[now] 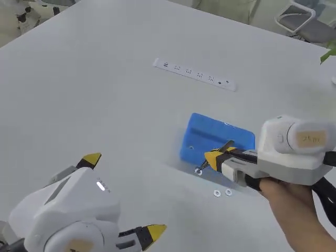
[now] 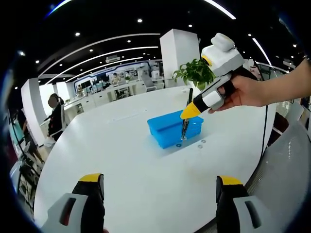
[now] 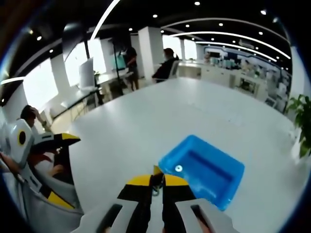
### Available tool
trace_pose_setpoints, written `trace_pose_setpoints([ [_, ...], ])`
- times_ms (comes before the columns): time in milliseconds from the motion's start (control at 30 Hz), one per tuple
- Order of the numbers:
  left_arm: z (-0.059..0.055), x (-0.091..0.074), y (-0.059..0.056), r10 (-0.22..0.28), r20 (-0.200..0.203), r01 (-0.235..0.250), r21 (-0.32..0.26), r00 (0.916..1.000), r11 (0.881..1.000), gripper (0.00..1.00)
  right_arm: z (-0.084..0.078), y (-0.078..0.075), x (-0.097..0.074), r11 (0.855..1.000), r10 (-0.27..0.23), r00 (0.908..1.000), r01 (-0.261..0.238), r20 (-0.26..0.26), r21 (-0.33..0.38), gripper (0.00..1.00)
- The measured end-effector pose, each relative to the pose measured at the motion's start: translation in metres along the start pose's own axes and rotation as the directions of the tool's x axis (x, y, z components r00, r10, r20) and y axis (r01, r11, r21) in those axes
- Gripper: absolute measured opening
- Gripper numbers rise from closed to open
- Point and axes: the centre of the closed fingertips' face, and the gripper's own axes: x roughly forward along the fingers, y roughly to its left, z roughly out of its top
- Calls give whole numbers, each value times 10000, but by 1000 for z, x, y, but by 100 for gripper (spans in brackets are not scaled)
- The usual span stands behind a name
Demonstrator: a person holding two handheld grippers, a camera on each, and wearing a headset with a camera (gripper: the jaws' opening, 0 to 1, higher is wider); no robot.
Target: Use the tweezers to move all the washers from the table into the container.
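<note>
Our right gripper (image 1: pixel 213 158) clamps the tweezers (image 2: pixel 185 127), tips at a washer (image 1: pixel 198 171) beside the blue container (image 1: pixel 210 131); our left gripper (image 1: pixel 124 194) hangs wide open.

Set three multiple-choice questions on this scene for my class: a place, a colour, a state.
1. Where does the power strip lie?
A. On the table, beyond the container
B. Inside the container
C. At the table's near edge

2. What colour is the container?
A. Red
B. White
C. Blue

3. How is the left gripper?
A. Shut on tweezers
B. Open, holding nothing
C. Shut on a washer

1 A: in the head view it lies past the container's far side.
2 C: it is blue in all views.
3 B: its jaws stand apart with nothing between.
</note>
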Motion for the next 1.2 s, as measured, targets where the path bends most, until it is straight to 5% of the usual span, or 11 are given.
trace_pose_setpoints([
  [267,0,0,-1,-43,28,43,-5,10000,10000,98,13,-6,-3,9979,-239,9995,250,185,-600,4],
  [700,-1,1,0,33,-58,-33,68,10000,10000,98,31,-30,3,9965,-744,9948,768,691,-331,4],
  [800,-1,1,0,32,-61,-32,53,10000,10000,98,33,-37,9,9964,-832,9929,813,850,248,4],
  [967,-1,1,2,123,-47,-123,29,9999,9999,98,29,-49,22,9901,-1133,9895,1049,895,937,4],
  [1200,-1,1,1,107,-62,-106,97,9999,9999,98,12,-59,40,9864,-1528,9875,1500,381,665,4],
])
